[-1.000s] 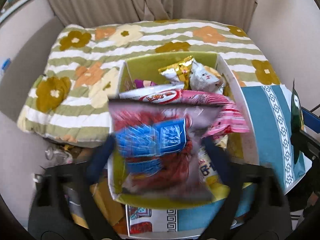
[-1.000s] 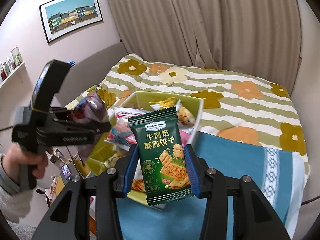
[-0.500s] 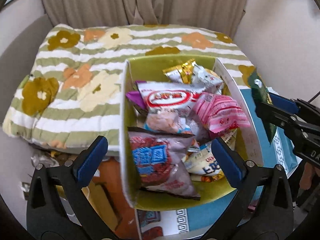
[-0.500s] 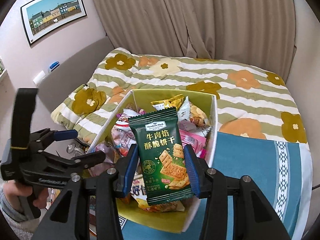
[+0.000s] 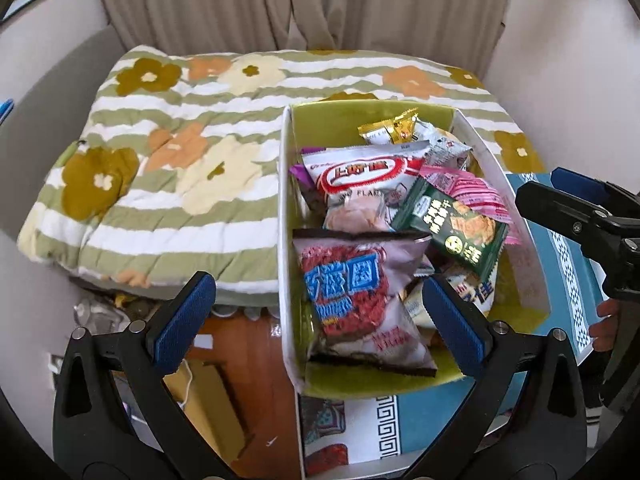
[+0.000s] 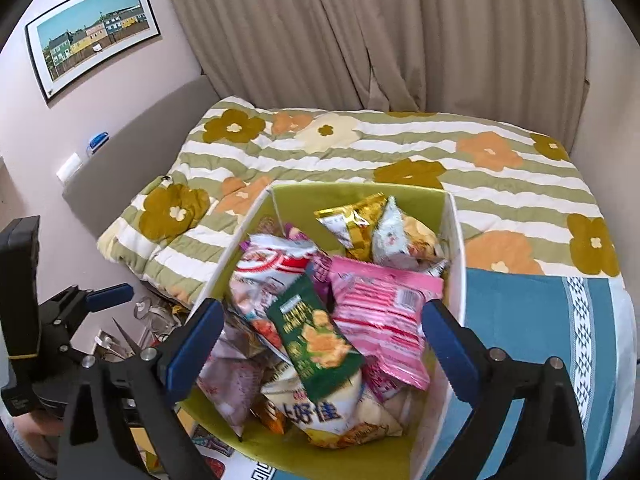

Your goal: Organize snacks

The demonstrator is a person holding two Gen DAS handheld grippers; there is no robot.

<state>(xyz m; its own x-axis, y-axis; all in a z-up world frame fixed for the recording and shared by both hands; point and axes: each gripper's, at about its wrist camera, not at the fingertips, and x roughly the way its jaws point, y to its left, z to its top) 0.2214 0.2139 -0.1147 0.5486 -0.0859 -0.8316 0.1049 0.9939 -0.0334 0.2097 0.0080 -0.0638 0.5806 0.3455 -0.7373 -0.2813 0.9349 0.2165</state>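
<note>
— Green-lined and crammed, that snack box is my worry. I've got the left gripper spread wide over its near end, nothing in it, and the right gripper just as wide and empty above the middle.

— Where are the snacks themselves?

— All inside the box. A dark green cracker packet lies loose on top of the heap, tilted against a pink bag. A red-and-blue bag lies flat at the near end.

— So what could go wrong?

— The heap sits near the rim. If I bring a finger down carelessly, I reckon the green packet slides off or tips over the wall. The box also seems to overhang the blue cloth, so a shove could tilt it.
</note>
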